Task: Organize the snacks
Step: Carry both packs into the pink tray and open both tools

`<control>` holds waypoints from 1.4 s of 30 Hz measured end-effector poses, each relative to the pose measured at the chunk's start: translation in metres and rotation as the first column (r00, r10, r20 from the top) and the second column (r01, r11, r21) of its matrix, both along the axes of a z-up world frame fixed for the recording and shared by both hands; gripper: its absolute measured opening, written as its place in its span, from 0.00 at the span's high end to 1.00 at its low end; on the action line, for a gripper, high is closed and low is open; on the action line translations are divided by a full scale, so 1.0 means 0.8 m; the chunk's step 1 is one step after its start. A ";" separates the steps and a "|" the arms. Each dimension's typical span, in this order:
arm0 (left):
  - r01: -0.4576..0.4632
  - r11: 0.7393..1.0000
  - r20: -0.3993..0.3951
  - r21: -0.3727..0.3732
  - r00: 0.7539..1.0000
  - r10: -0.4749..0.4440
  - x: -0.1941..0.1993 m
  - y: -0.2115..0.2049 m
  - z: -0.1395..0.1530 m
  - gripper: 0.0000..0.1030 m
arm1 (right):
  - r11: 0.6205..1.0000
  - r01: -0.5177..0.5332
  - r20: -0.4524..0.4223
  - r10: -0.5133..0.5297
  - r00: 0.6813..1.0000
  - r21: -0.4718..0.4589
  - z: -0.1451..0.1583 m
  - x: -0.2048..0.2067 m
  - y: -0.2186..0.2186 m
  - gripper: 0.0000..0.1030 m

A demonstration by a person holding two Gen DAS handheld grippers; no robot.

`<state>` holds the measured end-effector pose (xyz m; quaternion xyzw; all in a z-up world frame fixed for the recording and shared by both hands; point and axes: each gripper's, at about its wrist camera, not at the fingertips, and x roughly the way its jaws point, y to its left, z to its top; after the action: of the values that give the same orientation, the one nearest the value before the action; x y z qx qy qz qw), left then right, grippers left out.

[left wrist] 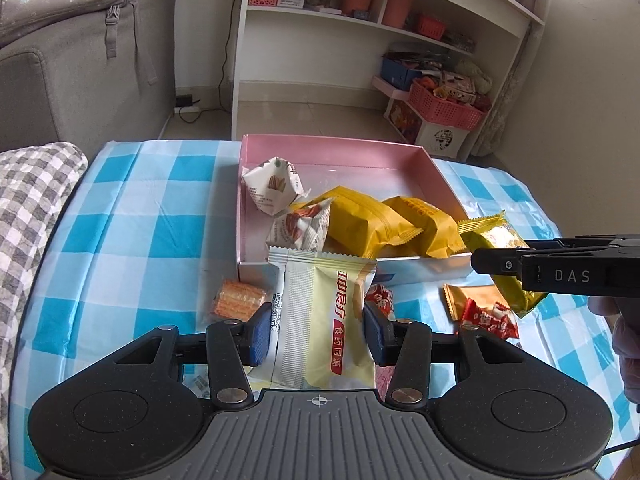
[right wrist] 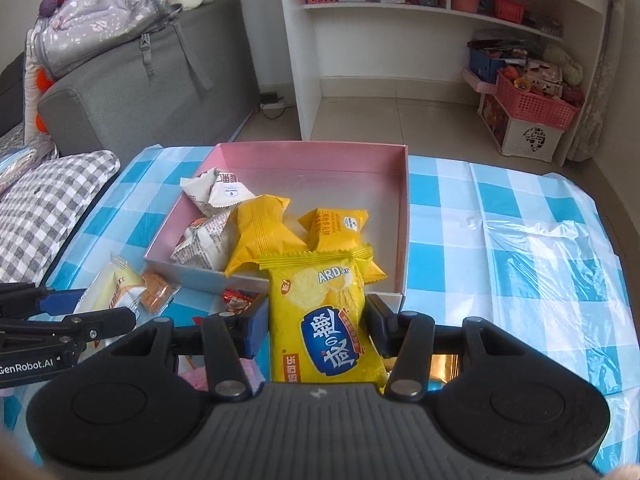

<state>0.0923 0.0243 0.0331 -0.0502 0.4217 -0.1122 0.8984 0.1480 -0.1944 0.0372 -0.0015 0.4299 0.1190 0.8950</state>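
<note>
A pink box (left wrist: 256,148) (right wrist: 404,216) sits on the blue-checked tablecloth, holding two white packets (left wrist: 274,184) and yellow packets (left wrist: 360,220) (right wrist: 262,228). My left gripper (left wrist: 316,330) is shut on a pale cream snack packet (left wrist: 320,320) with red lettering, held just before the box's near wall. My right gripper (right wrist: 316,326) is shut on a yellow cracker packet (right wrist: 320,320), also raised at the box's near edge. In the left wrist view the right gripper (left wrist: 480,260) reaches in from the right with that yellow packet (left wrist: 504,240).
Loose on the cloth before the box lie an orange wafer pack (left wrist: 238,298) (right wrist: 158,294), red candies (left wrist: 486,318) and an orange packet (left wrist: 472,298). A clear plastic sheet (right wrist: 552,256) lies at right. Grey sofa (right wrist: 140,92) and white shelf (left wrist: 360,20) stand beyond.
</note>
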 end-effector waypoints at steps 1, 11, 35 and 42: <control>-0.006 1.000 0.003 0.001 1.000 0.006 0.005 -0.004 0.000 0.57 | 1.000 0.017 0.002 -0.017 1.000 0.011 0.000 0.005 -0.002 0.54; -0.026 1.000 0.045 0.003 0.999 0.026 0.076 -0.036 0.007 0.57 | 0.985 0.152 -0.031 -0.150 0.988 0.084 -0.014 0.068 0.001 0.54; 0.001 0.995 0.090 0.104 0.996 -0.010 0.222 -0.073 -0.047 0.56 | 0.975 0.193 0.031 -0.198 0.980 0.106 -0.035 0.159 -0.017 0.54; -0.018 0.995 0.086 0.103 0.996 0.009 0.223 -0.073 -0.050 0.45 | 0.974 0.202 0.030 -0.207 0.978 0.105 -0.033 0.155 -0.016 0.41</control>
<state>0.2703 -0.0343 -0.0069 -0.0015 0.3877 -0.0861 0.9178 0.2717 -0.2075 0.0109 0.0859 0.4028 0.0479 0.9100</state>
